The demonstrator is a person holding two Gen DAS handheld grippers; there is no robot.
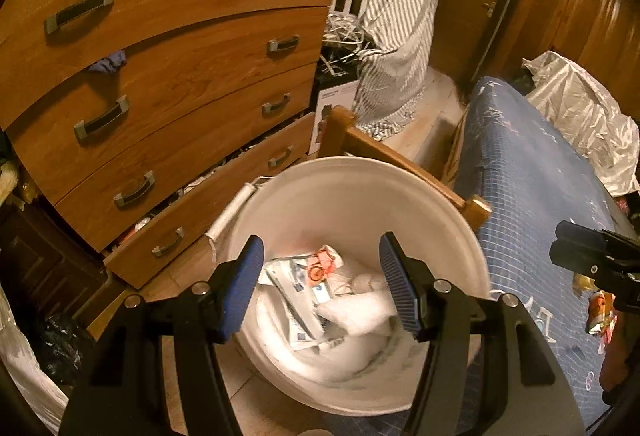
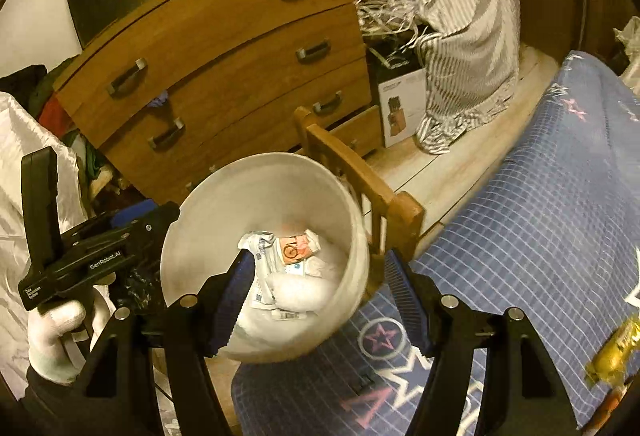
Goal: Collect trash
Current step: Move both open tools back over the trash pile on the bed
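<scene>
A white bucket [image 1: 360,188] [image 2: 224,204] stands on the floor between the dresser and the bed. Inside it lie white wrappers [image 1: 304,300], an orange-pink wrapper [image 1: 324,264] [image 2: 296,246] and crumpled white tissue [image 2: 300,288]. My left gripper [image 1: 322,248] hangs open over the bucket with nothing between its blue pads [image 1: 240,284]. My right gripper [image 2: 320,256] is also open and empty, above the bucket's rim by the bed. In the right wrist view a white-gloved hand [image 2: 56,332] holds the left gripper's body. More wrappers [image 1: 600,308] and a gold wrapper [image 2: 612,352] lie on the bed.
A wooden chest of drawers [image 1: 180,56] stands behind the bucket, its bottom drawer [image 1: 208,212] pulled out. A wooden bed frame post [image 2: 404,212] touches the bucket's right side. Blue patterned bedding [image 2: 540,236] fills the right. Striped cloth [image 1: 400,16] and a box [image 2: 400,108] stand beyond.
</scene>
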